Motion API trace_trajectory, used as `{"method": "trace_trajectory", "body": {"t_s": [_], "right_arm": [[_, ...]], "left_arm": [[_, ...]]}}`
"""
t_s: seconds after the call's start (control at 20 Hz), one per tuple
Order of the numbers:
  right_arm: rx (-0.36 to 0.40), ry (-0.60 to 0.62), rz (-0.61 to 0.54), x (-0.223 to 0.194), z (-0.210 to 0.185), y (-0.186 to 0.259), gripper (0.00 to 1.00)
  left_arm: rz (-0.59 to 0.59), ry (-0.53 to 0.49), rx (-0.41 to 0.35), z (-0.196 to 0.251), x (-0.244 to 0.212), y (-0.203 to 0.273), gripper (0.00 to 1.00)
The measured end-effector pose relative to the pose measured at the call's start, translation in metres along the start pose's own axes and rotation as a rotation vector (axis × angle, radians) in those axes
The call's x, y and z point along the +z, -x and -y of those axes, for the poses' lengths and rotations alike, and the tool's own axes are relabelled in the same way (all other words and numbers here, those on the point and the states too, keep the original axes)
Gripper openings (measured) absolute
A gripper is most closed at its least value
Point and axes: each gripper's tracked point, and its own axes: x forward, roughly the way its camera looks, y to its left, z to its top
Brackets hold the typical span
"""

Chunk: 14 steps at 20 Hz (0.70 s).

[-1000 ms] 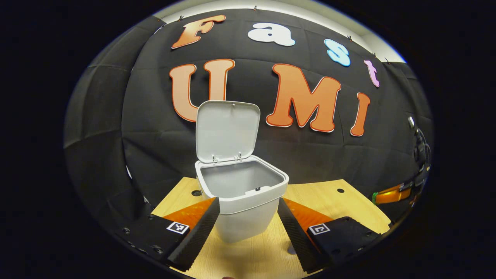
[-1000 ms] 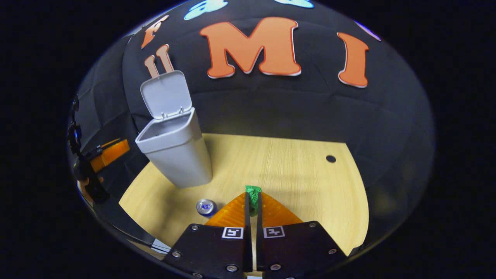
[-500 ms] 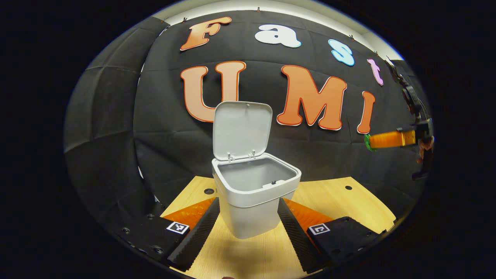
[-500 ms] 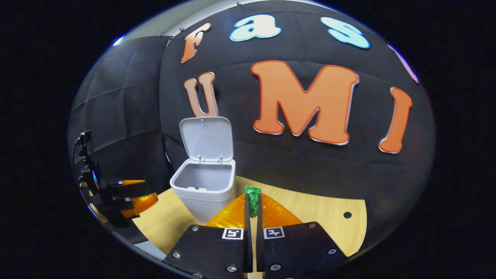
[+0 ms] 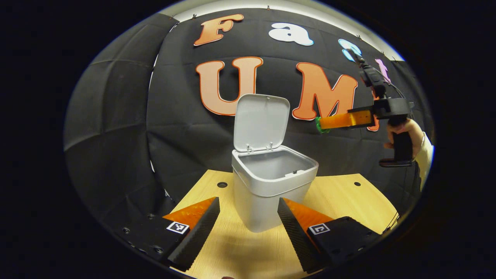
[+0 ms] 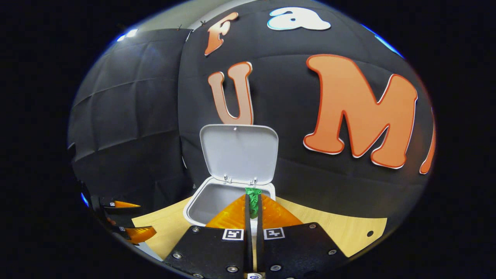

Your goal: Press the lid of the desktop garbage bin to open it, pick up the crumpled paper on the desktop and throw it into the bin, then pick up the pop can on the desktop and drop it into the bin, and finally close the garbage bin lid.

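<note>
Right gripper view: right gripper (image 6: 252, 201), fingers pinched on the green crumpled paper (image 6: 254, 195), has swung from tabletop to the open bin's (image 5: 271, 182) rim, probably ready to release; left gripper (image 5: 248, 217) stays agape.

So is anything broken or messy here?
Nothing stands out. The bin stands upright on the wooden table, its lid open. The right gripper holds the green crumpled paper near the bin. No spills.
</note>
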Motion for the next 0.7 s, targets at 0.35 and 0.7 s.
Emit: {"method": "trace_trajectory", "body": {"t_s": [0.35, 0.7], "right_arm": [[0.021, -0.047, -0.077, -0.033, -0.012, -0.046, 0.07], [0.018, -0.018, -0.064, -0.037, -0.021, -0.061, 0.95]], "left_arm": [[-0.016, 0.027, 0.046, -0.035, -0.005, -0.001, 0.95], [-0.017, 0.022, 0.049, -0.039, -0.004, -0.011, 0.95]]}}
